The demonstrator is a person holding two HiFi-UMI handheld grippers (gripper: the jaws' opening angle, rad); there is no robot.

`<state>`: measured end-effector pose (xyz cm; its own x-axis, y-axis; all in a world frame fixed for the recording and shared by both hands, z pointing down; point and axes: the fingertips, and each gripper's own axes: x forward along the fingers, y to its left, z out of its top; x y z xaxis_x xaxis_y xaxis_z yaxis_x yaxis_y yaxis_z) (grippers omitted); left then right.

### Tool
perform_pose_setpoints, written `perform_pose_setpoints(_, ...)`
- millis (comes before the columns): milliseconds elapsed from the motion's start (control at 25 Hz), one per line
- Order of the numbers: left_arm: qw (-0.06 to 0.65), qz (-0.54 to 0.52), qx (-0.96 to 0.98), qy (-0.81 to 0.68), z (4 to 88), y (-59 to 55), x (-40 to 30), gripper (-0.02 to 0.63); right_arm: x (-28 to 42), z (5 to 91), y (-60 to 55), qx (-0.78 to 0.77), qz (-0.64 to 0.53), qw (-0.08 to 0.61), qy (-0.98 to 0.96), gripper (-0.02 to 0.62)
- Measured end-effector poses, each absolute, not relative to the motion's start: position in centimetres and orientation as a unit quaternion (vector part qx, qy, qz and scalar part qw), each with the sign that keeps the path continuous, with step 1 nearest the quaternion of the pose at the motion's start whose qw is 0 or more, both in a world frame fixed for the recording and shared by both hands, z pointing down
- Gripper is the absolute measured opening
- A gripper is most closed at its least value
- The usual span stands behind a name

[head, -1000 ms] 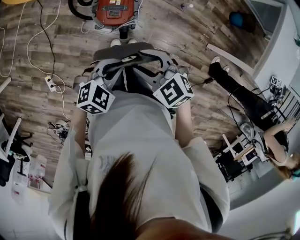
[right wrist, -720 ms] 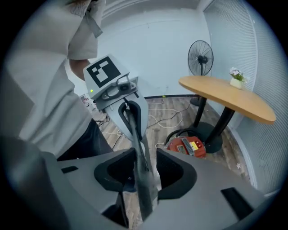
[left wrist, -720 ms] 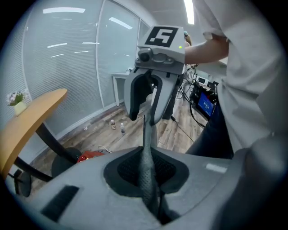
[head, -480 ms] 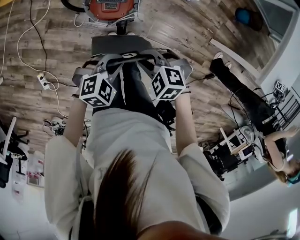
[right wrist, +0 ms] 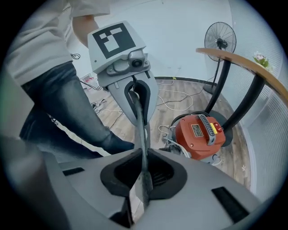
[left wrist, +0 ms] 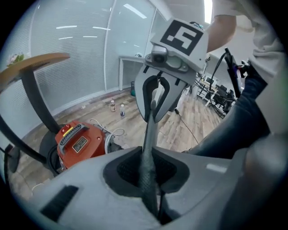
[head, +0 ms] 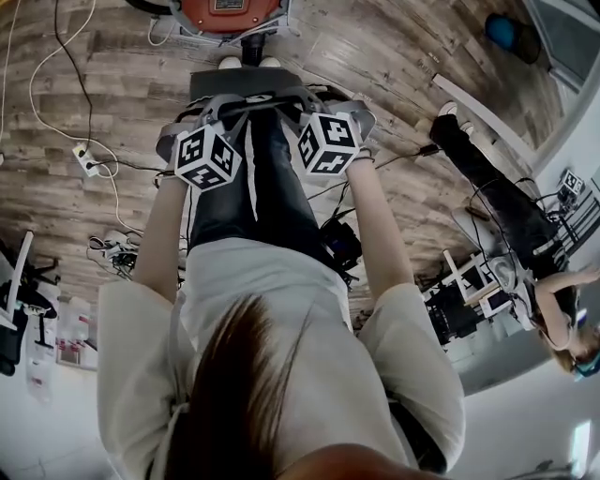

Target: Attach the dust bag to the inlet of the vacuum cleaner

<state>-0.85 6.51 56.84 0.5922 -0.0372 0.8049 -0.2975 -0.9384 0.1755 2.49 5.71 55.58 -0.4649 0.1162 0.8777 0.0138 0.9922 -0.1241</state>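
Descent is the main change. Both grippers sit lower and farther from the person's head than a second ago, nearer the wood floor [head: 112, 84].

On the left, the left gripper [left wrist: 147, 173] is clamped hard on one thin edge of the bag [left wrist: 149, 134]. From its own camera the cloth runs edge-on straight out of the closed jaws toward the other gripper. That grip looks no different from before.

In the middle, the bag is stretched between the two grippers in front of the person's legs. It is near the orange vacuum [head: 230, 14] but apart from it, with the vacuum just beyond on the floor.

On the right, the right gripper [right wrist: 143, 175] has just been closing. Its jaws are now almost together, with the bag's opposite edge pinched between them.

I judge that the bag is now secured from both sides and brought down toward the machine, so the carrying part is nearly over. Nothing is attached yet. I cannot pick out the inlet from here, and lining the bag's opening up with it is what comes next.
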Motion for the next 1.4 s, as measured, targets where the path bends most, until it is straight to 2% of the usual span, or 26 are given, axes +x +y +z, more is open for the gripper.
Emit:
perform_pose_setpoints(480,0.167,0.468,0.861,-0.108,67.0,7.2,-2.0,0.043,1.4,65.7,6.3,-0.029,0.056,0.53,-0.845,0.034)
perform_pose_setpoints(760,0.154,0.477,0.858,-0.109,71.7,5.4,-1.6,0.043,1.8,70.4,4.7,0.003,0.074,0.534,-0.842,0.035)
perform_pose_setpoints(1400,0.156,0.49,0.85,-0.113,75.3,4.4,-1.0,0.043,2.5,74.0,3.7,0.023,0.092,0.536,-0.839,0.035)
